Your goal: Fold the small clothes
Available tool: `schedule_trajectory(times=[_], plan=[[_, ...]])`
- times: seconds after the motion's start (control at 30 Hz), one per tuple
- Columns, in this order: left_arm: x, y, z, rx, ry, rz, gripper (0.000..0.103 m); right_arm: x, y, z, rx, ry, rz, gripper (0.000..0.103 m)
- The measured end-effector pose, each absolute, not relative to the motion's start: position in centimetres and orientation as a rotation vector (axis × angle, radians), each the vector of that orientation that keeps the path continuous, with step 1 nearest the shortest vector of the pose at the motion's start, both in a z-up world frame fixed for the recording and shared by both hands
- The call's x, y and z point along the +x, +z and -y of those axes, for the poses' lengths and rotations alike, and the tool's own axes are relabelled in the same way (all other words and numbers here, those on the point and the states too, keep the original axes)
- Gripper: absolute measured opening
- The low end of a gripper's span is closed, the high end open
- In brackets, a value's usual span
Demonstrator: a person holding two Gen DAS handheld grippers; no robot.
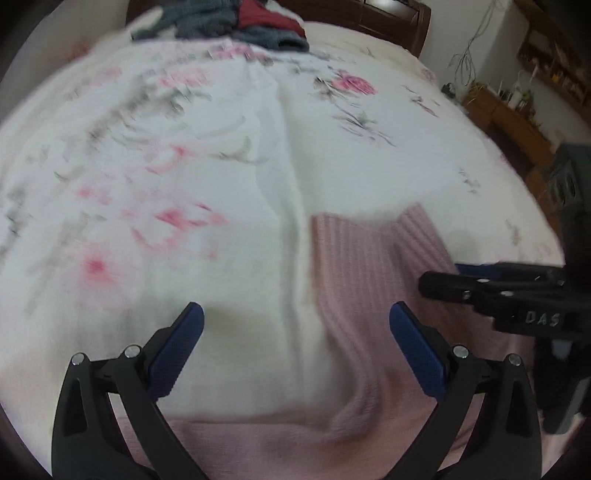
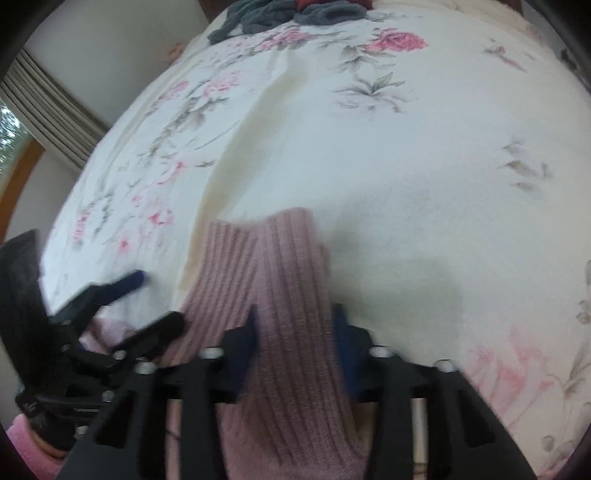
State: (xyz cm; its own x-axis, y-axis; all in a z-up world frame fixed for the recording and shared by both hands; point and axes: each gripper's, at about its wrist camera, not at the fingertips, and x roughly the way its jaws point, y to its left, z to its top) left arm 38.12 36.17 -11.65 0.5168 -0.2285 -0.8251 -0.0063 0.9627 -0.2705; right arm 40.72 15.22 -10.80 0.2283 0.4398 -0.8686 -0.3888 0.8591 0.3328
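Observation:
A pink ribbed knit garment lies on the floral bedsheet, stretching from the near edge toward the middle of the bed. My left gripper hovers open just above the sheet, its right finger over the knit and nothing between its blue pads. In the right wrist view, a strip of the pink garment fills the gap between the fingers of my right gripper, which is shut on it. The left gripper appears open at the left of that view. The right gripper shows at the right edge of the left wrist view.
A heap of grey and dark red clothes sits at the far end of the bed by the wooden headboard. Wooden furniture stands to the right of the bed. A curtained window is on the left.

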Motion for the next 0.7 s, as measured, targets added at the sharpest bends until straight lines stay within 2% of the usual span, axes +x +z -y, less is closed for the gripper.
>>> schedule_trajectory(times=[0.13, 0.17, 0.2, 0.23, 0.33, 0.37, 0.4, 0.47, 0.5, 0.57, 0.67, 0.7], plan=[[38.0, -12.1, -34.8, -0.291, -0.209, -1.052, 0.098, 39.7, -9.3, -14.5, 0.044, 0.609, -1.158, 0.022], [37.8, -12.0, -34.4, -0.282, -0.218, -1.047, 0.087, 39.4, -8.9, -14.2, 0.051, 0.617, -1.148, 0.022], [37.7, -11.8, -33.9, -0.277, -0.241, -1.045, 0.061, 39.1, -8.4, -13.9, 0.061, 0.630, -1.137, 0.021], [37.8, -11.8, -33.5, -0.279, -0.261, -1.058, 0.054, 38.6, -7.8, -13.5, 0.072, 0.645, -1.125, 0.021], [37.4, -11.1, -33.3, -0.315, -0.283, -1.048, 0.049, 36.9, -6.0, -12.3, 0.089, 0.692, -1.076, 0.021], [36.9, -10.6, -33.3, -0.319, -0.288, -1.033, 0.043, 36.0, -5.3, -11.8, 0.098, 0.712, -1.062, 0.021], [36.6, -10.3, -33.4, -0.323, -0.293, -1.023, 0.042, 35.3, -4.7, -11.4, 0.097, 0.725, -1.049, 0.020], [35.3, -9.3, -33.8, -0.337, -0.307, -0.994, 0.038, 34.0, -3.6, -10.9, 0.095, 0.738, -1.027, 0.013], [34.8, -9.0, -34.0, -0.350, -0.316, -0.985, 0.030, 33.3, -3.1, -10.4, 0.109, 0.754, -1.019, 0.012], [33.1, -8.1, -34.5, -0.405, -0.379, -0.958, 0.021, 32.1, -2.2, -9.7, 0.131, 0.777, -1.004, 0.010], [30.9, -7.3, -34.4, -0.390, -0.400, -0.936, 0.023, 30.7, -1.4, -9.2, 0.132, 0.803, -0.997, 0.010], [30.4, -7.3, -34.5, -0.376, -0.391, -0.940, 0.028, 30.7, -1.4, -9.4, 0.115, 0.795, -1.007, 0.012]])
